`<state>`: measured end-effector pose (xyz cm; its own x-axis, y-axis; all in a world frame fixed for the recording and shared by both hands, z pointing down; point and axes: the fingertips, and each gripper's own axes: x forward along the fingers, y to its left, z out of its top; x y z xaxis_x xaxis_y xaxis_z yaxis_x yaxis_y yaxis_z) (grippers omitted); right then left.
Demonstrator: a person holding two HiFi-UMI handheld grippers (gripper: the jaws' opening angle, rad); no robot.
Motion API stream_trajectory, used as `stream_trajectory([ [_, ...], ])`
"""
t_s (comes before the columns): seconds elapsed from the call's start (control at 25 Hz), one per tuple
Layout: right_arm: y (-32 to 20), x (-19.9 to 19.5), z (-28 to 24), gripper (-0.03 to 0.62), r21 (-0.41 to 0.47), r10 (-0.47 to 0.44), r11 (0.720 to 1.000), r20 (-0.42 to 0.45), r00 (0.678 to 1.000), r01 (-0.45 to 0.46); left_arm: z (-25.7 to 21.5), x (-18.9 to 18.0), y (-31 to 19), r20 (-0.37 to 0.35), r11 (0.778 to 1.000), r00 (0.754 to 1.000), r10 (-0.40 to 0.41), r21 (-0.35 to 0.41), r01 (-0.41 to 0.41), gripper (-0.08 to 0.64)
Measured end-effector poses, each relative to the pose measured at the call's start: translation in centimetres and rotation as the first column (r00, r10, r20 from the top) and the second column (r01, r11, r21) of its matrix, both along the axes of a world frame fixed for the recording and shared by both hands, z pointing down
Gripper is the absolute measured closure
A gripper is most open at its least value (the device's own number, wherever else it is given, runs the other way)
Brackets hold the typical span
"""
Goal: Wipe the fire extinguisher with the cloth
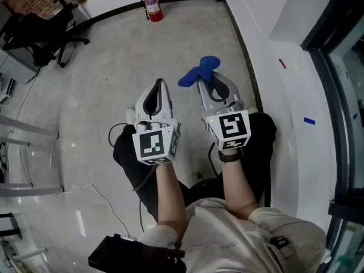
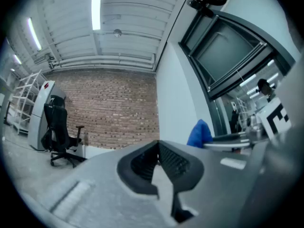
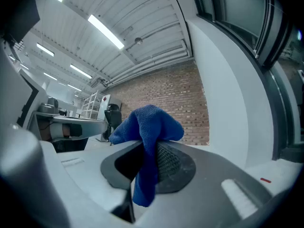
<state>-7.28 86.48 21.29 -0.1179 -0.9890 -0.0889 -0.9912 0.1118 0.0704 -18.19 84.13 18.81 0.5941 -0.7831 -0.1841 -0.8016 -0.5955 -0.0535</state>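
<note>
The blue cloth [image 1: 200,73] is clamped in the jaws of the right gripper [image 1: 202,84]; the jaws of the left gripper [image 1: 160,84] are closed together on nothing. The red fire extinguisher [image 1: 151,3] stands well ahead on the floor [image 1: 102,73], by the wall. It should be approached, and only the cloth's loose bunch pressed against its cylinder.

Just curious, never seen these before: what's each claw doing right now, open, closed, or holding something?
Left claw: closed, holding nothing.
Right claw: closed on the blue cloth.
</note>
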Motion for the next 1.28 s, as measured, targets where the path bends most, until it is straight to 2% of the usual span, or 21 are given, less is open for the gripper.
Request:
stream_trajectory([
  [0.24,0.7,0.2,0.9,0.534,-0.006,-0.011,1.000,0.009,1.000,0.011,0.6,1.2,0.7,-0.002,1.000,1.000,0.011,0.002,-0.011,0.558],
  [0.48,-1.0,0.3,1.4,0.534,-0.016,-0.025,1.000,0.022,0.999,0.025,0.7,1.8,-0.8,0.001,1.000,1.000,0.013,-0.009,-0.013,0.558],
  [0.8,-7.2,0.4,1.4,0.534,-0.019,-0.046,0.999,0.029,0.999,0.047,0.4,1.5,-6.8,-0.004,1.000,1.000,-0.016,-0.008,0.016,0.558],
  [0.92,-9.8,0.2,1.3,0.532,-0.019,-0.058,0.998,0.027,0.998,0.059,0.5,1.4,-9.4,-0.018,0.999,0.999,-0.028,-0.036,0.027,0.558],
  [1.28,-15.8,0.2,1.7,0.532,-0.046,-0.084,0.995,0.002,0.996,0.084,-0.2,2.4,-15.4,-0.045,0.999,0.999,-0.014,-0.043,0.012,0.558],
])
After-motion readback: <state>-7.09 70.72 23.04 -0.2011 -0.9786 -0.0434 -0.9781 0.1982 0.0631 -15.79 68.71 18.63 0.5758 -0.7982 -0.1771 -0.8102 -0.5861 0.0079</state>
